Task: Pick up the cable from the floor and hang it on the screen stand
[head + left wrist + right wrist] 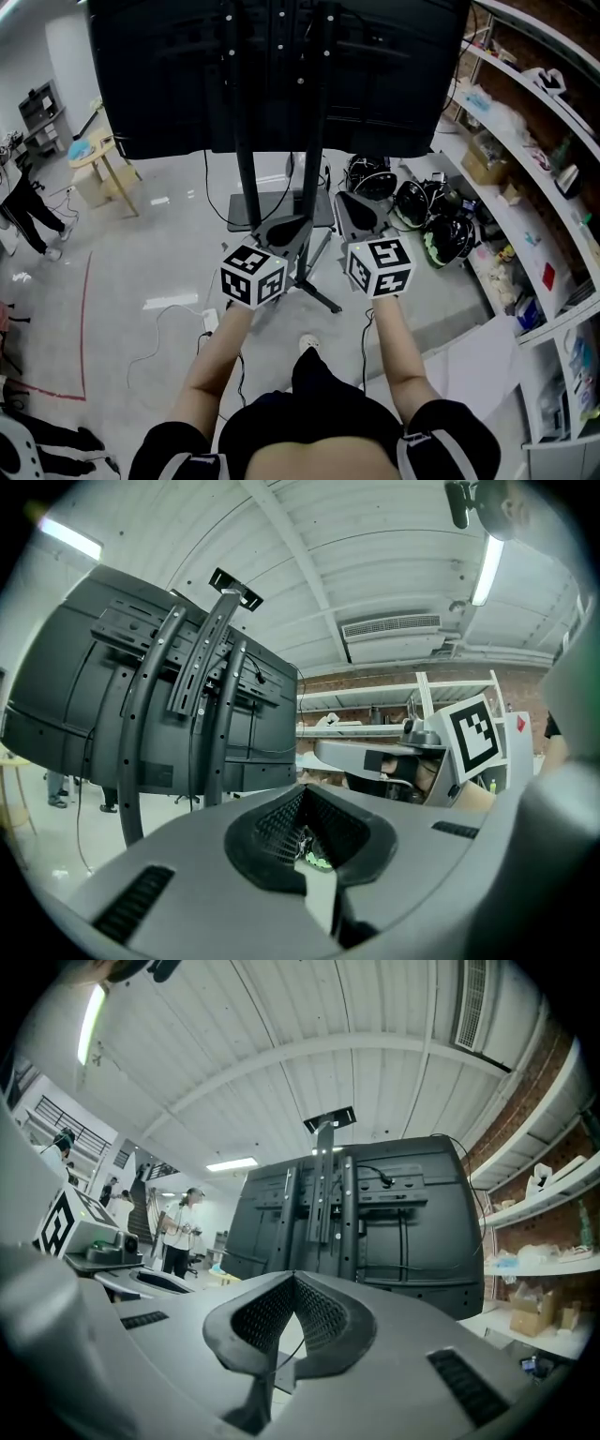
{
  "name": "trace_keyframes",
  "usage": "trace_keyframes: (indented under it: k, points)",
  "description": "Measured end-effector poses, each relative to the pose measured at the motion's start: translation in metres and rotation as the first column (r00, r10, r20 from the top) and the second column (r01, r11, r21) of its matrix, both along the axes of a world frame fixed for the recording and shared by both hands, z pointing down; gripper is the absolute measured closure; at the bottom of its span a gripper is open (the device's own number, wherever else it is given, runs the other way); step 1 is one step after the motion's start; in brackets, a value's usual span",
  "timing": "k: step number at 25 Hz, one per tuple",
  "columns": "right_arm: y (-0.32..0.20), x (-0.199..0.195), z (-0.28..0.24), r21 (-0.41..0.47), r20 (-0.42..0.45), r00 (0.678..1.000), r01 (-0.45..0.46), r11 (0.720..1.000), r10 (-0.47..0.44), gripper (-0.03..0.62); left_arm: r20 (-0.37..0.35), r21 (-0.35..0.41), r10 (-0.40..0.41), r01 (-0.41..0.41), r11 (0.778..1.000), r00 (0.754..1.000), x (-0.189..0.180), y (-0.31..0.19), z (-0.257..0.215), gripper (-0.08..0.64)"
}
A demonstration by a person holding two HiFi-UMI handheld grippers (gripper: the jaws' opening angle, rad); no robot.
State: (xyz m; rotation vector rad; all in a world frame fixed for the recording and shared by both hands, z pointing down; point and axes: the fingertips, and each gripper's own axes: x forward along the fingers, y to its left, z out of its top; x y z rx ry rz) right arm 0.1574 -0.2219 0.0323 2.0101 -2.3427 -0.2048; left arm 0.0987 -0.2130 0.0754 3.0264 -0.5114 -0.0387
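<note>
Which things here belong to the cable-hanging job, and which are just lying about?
For the job: screen stand; screen; black cable beside the stand, possibly the one meant; left tool and right tool, both shut.

Lying about: helmets; shelves; wooden stool; power strip.

A black screen [281,66] on its black stand [246,178] rises over a pale grey floor [169,253]. Before it, the grey left gripper [291,225] and right gripper [352,206] bear black-and-white square-patterned cubes. A red line [86,319] runs left of it.
</note>
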Motion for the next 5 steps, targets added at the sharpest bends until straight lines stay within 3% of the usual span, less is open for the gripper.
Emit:
trace_keyframes:
  k: [5]
  points:
    - [0.0095,-0.0042,0.0049,-0.002,-0.009,1.0,0.013,1.0,-0.013,0.568,-0.009,-0.033,0.003,-0.003,0.999,1.0,-0.0022,0.0079,0.0071,0.552]
